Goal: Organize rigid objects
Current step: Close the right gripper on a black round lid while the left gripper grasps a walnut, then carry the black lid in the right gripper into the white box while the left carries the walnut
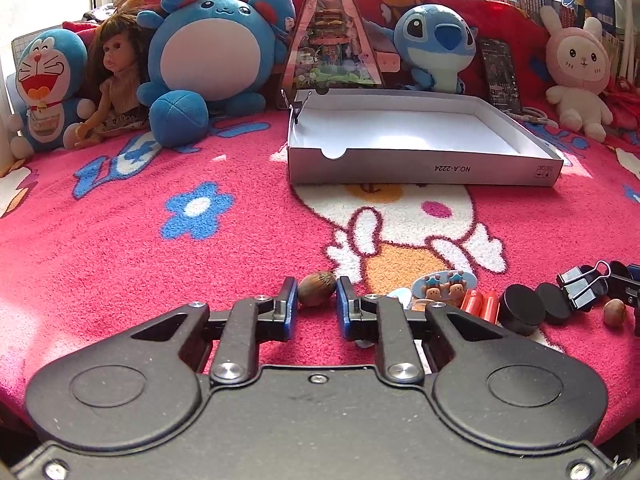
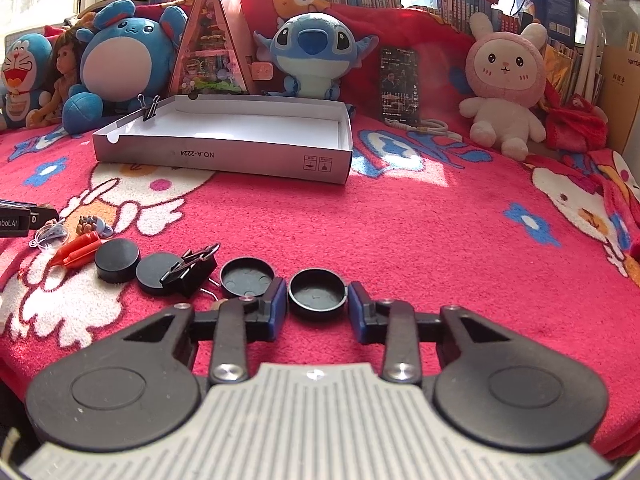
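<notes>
Left wrist view: the left hand-held gripper [image 1: 317, 298] clenched a hard, light nut [image 1: 317, 289]. The right hand-held gripper [image 2: 317, 307] bracketed a rigid cap [image 2: 317, 292], unpinched; rim grip advised.

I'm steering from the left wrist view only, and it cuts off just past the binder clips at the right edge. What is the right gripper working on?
Observer: The right gripper straddles an upturned black cap lying on the blanket.
Operator: Is it gripped?
Observer: The pads sit close on both sides. I cannot tell whether they press it.
Operator: Any more caps there?
Observer: A second upturned cap lies between the first one and the binder clips.
</notes>
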`<action>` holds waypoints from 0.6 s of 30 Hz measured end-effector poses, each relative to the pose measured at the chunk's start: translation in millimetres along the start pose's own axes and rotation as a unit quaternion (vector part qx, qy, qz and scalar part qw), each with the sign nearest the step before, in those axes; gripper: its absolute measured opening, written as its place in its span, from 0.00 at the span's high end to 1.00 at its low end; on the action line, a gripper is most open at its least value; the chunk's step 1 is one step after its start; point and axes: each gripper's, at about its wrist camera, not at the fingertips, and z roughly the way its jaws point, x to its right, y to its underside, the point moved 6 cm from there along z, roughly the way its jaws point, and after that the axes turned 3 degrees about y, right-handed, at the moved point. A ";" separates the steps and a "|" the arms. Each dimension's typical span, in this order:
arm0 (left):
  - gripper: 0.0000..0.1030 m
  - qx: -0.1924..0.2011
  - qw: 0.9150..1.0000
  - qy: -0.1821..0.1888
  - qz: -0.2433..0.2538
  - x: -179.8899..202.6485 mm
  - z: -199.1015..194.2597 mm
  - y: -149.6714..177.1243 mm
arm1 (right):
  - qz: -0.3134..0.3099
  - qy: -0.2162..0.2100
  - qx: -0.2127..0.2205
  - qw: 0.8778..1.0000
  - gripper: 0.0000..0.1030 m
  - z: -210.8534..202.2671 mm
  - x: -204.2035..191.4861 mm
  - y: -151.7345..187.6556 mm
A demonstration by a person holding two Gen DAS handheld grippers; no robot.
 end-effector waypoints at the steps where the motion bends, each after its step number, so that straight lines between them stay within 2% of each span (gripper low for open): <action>1: 0.81 -0.001 1.000 0.000 0.000 0.2 0.0 -0.7 | 0.000 0.000 0.001 1.000 0.63 0.0 -0.4 -0.4; 10: 0.81 -0.001 1.000 0.016 0.002 2.8 -3.7 -12.4 | 0.021 -0.002 0.000 1.000 0.64 4.0 6.1 -12.4; 18: 0.81 -0.003 0.999 0.044 -0.009 4.4 0.6 -44.8 | 0.032 -0.005 0.003 0.999 0.64 14.3 13.0 -46.9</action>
